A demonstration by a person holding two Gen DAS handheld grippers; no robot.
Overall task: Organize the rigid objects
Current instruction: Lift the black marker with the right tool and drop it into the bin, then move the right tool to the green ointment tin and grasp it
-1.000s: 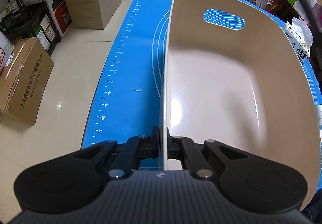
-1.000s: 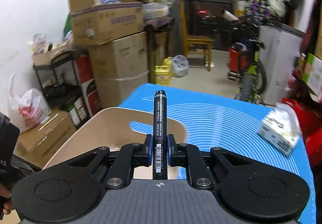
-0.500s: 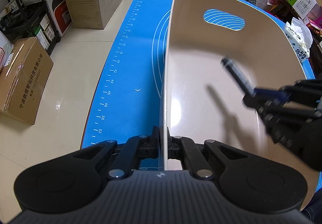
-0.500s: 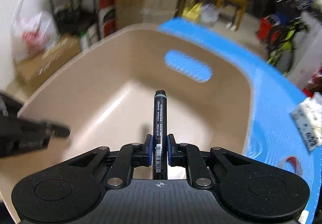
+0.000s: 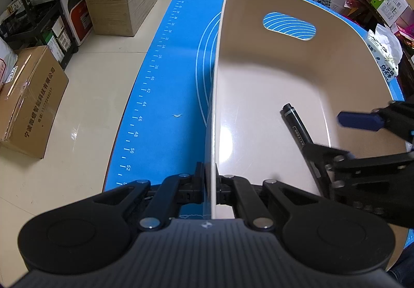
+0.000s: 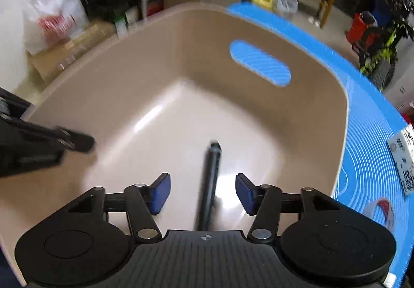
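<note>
While the left hand-held gripper (image 5: 211, 185) pinches the near wall of the beige bin (image 5: 258, 55), the right hand-held gripper (image 6: 203, 193) gapes wide; the black marker (image 6: 211, 184) lies blurred between its pads, pointing toward twelve o'clock, inside the bin.

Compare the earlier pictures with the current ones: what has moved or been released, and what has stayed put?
The right gripper carried the marker down into the beige basin and opened, letting it go; the marker now sits loose between the spread fingers. The left gripper stays clamped on the basin's rim, and the basin has not shifted on the blue mat.
</note>
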